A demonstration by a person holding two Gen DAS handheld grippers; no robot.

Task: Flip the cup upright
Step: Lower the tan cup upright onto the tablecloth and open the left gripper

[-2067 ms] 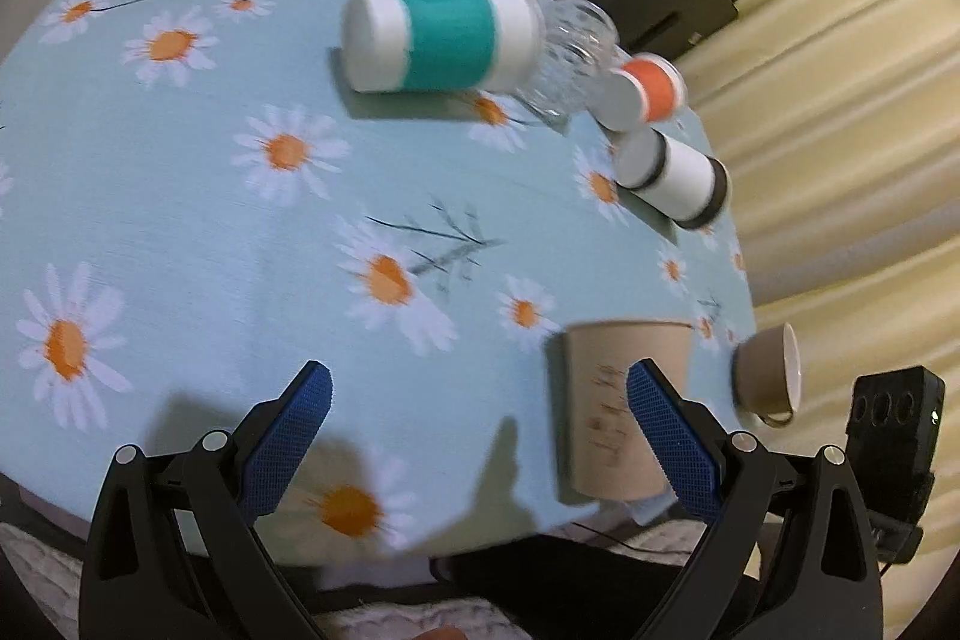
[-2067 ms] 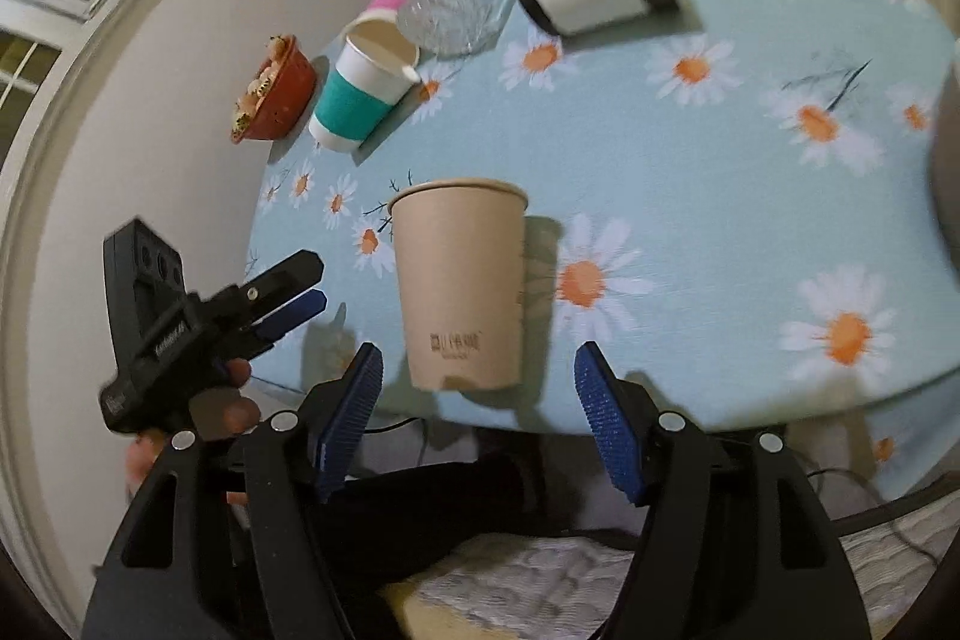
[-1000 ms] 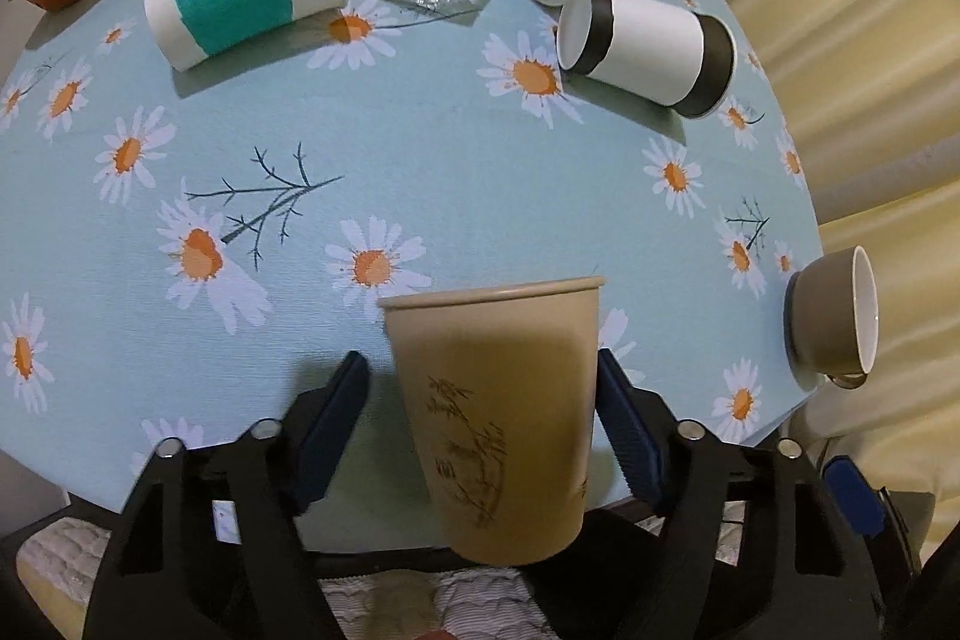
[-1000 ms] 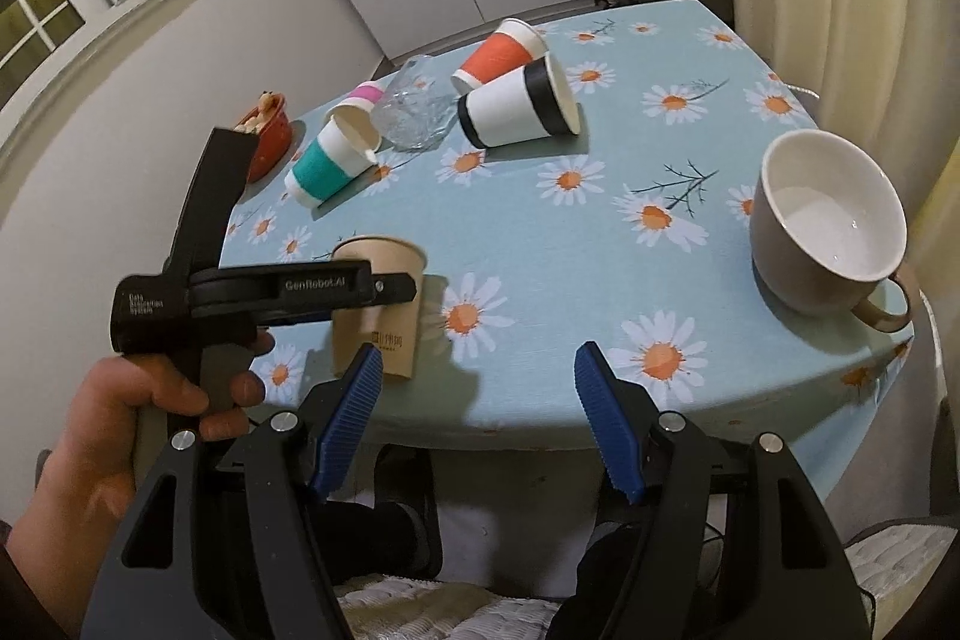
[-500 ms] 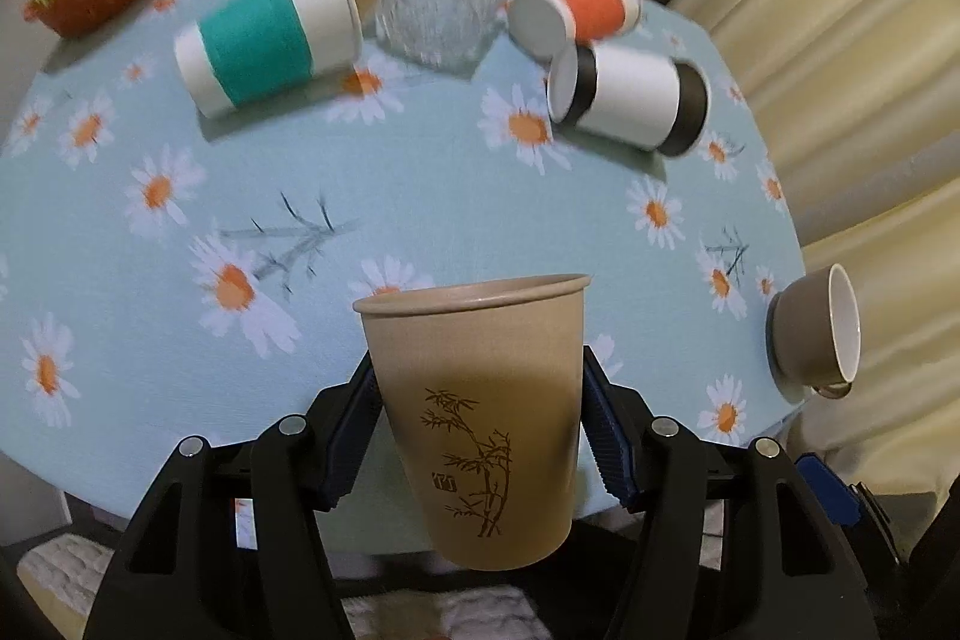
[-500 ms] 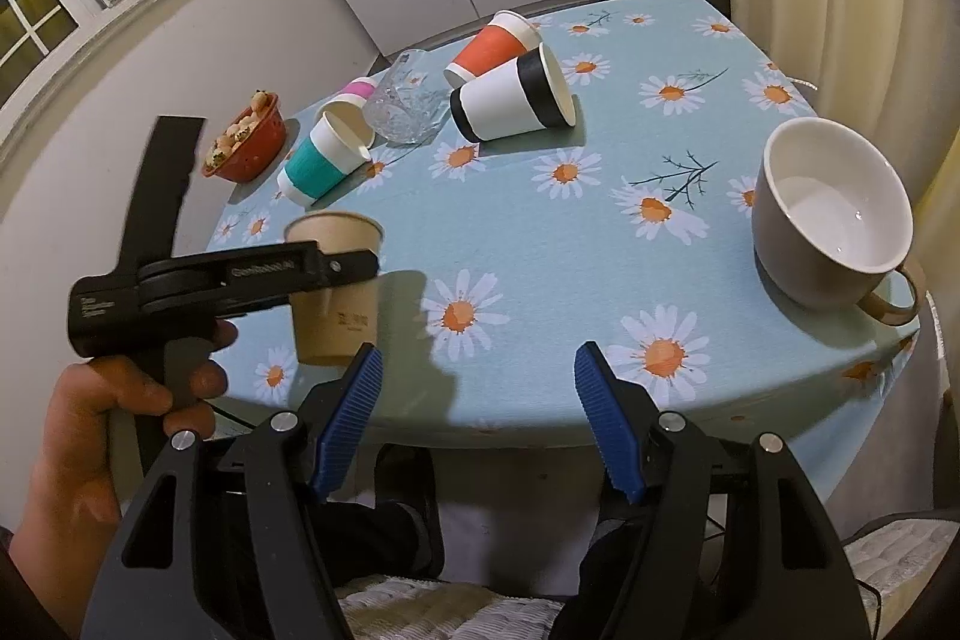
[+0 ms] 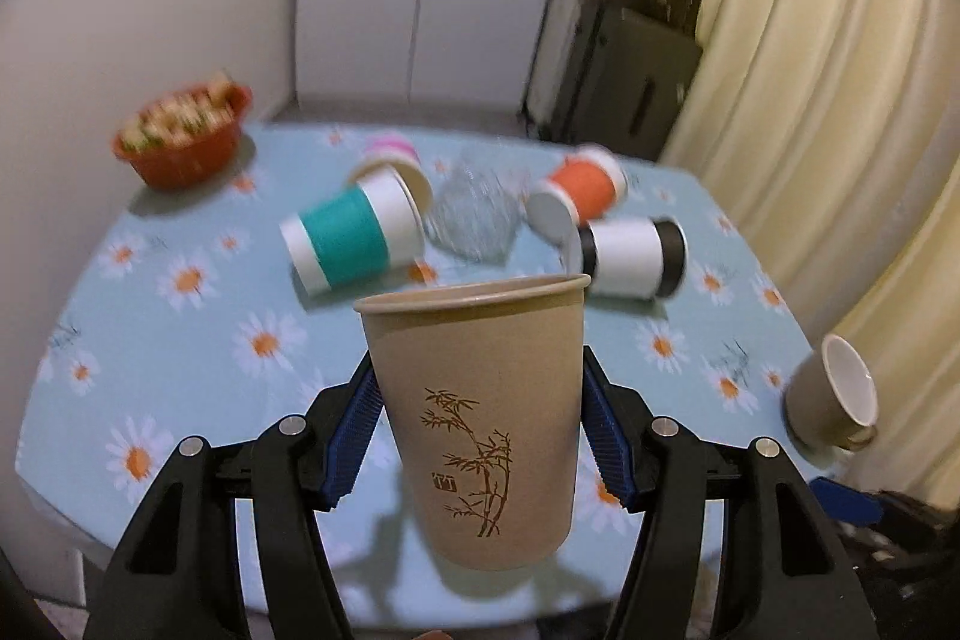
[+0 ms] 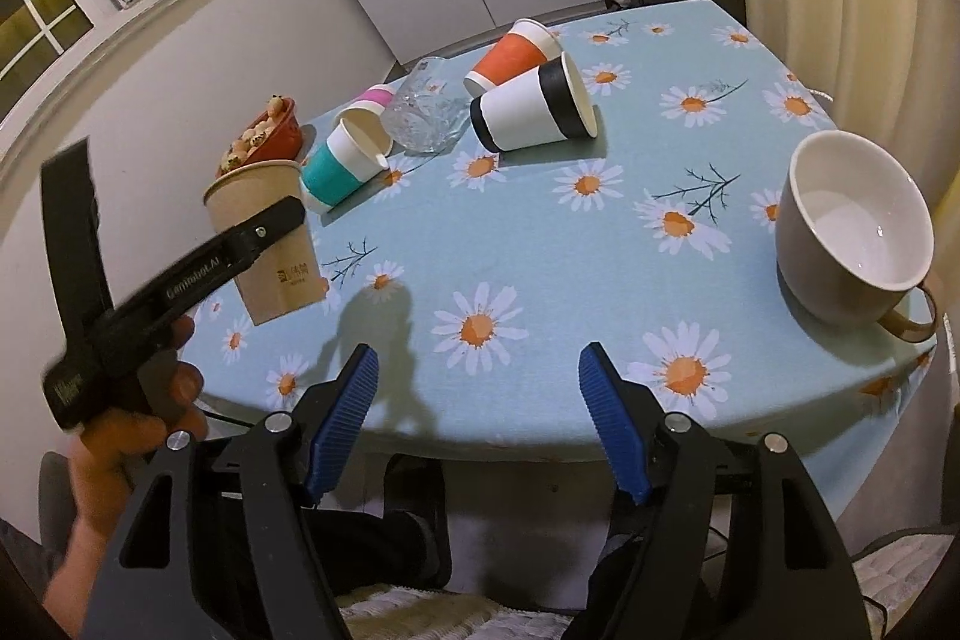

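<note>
My left gripper [image 7: 480, 430] is shut on a brown paper cup [image 7: 477, 418] with a bamboo print. It holds the cup upright, mouth up, lifted above the near edge of the daisy tablecloth [image 7: 180, 340]. In the right wrist view the same cup [image 8: 264, 244] hangs at the left, clamped by the left gripper [image 8: 252, 238]. My right gripper [image 8: 477, 418] is open and empty at the table's near edge.
On the table lie a teal-banded cup [image 7: 354, 235], a glass [image 7: 477, 220], an orange cup [image 7: 579, 193], a black-banded cup [image 7: 630, 259] and a pink cup [image 7: 390, 145]. A red bowl [image 7: 180, 148] stands far left. A mug [image 8: 852, 232] stands near right.
My left gripper has lifted the brown cup off the table and raised it, tilting the view up. My right gripper has stayed open in place.
</note>
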